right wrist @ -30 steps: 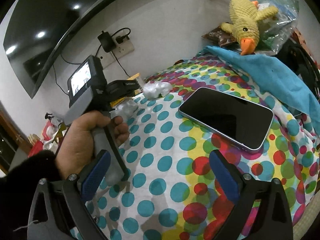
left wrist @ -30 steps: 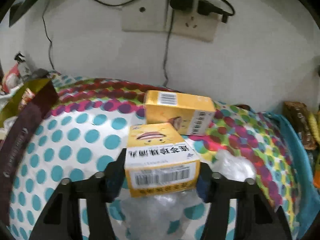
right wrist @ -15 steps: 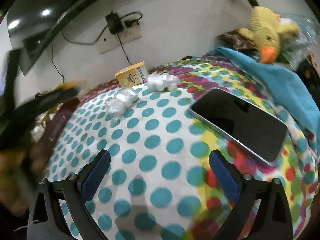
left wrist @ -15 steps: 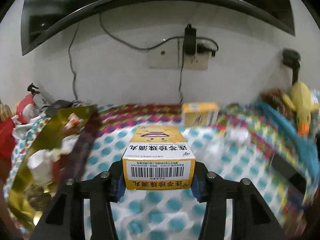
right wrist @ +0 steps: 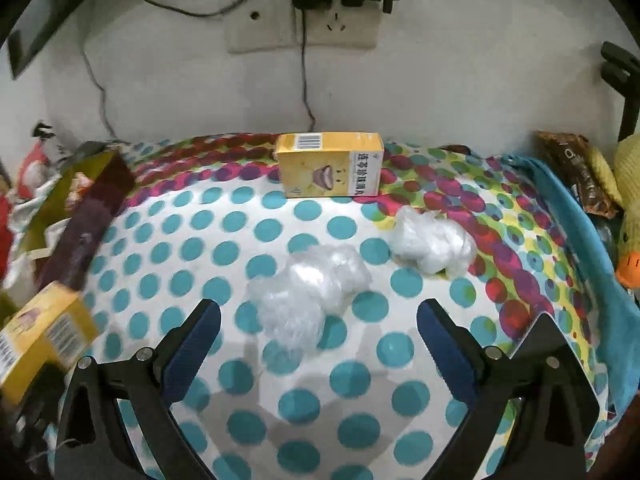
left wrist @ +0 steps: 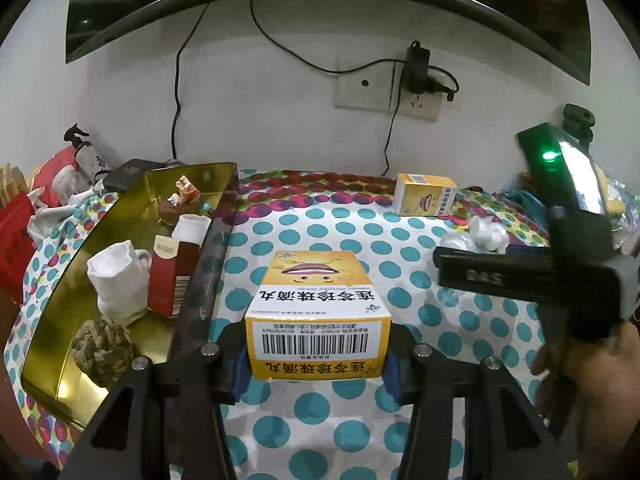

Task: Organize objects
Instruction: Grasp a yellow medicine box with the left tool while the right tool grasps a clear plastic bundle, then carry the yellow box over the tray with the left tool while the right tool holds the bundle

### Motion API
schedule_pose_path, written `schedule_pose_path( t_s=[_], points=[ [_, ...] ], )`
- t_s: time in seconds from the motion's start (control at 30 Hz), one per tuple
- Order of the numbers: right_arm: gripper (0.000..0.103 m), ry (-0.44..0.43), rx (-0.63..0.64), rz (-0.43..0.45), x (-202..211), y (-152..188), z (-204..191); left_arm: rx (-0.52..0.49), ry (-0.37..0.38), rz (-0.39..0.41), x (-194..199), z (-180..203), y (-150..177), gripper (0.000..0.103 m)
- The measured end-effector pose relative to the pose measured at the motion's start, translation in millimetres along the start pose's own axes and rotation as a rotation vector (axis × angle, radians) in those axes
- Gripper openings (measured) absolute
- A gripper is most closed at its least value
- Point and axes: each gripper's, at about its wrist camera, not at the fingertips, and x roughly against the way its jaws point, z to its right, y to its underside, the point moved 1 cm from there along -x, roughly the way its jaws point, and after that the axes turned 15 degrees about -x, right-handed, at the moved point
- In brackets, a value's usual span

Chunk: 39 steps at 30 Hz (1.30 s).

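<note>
Beside gold tray (left wrist: 120, 208) | left tongs (left wrist: 316, 354) carried yellow box (left wrist: 318, 312) over

Counts on and around the dotted cloth

Two yellow medicine boxes: one near the wall (right wrist: 330, 164), one at the left edge (right wrist: 42, 336). Two crumpled clear plastic wads, the nearer (right wrist: 308, 292) and the farther (right wrist: 432, 242). One gold tray (left wrist: 52, 320), holding two rolled white socks (left wrist: 118, 280) (left wrist: 191, 227), one red box (left wrist: 170, 276) and one dried-looking ball (left wrist: 102, 350). One duck toy (right wrist: 630, 216), one blue cloth (right wrist: 588, 240), one brown snack packet (right wrist: 576, 172), one wall socket plate (right wrist: 304, 20).
</note>
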Motion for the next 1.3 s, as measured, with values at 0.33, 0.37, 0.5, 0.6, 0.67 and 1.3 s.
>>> schedule_pose_path(
  t_s=[0.33,0.37,0.5,0.6,0.67,1.3],
  points=[
    [0.043,0.037,-0.017,-0.071,-40,-7,-3,0.028,0.028,-0.009,-4,-14,6,0.051],
    [0.038,0.034,-0.019,-0.071,-40,-7,-3,0.029,0.024,-0.010,-4,-15,7,0.051],
    [0.031,-0.002,-0.024,-0.024,-23,-9,-1,0.032,0.023,-0.009,-4,-15,7,0.051],
    [0.031,-0.044,-0.008,0.014,2,-7,-7,0.044,0.015,0.012,6,-17,4,0.051],
    [0.031,-0.070,0.013,0.041,23,-4,-11,0.052,0.006,0.027,13,-20,2,0.052],
    [0.032,-0.253,0.148,0.075,143,136,-91,0.170,-0.171,0.020,97,-149,73,0.052]
  ],
)
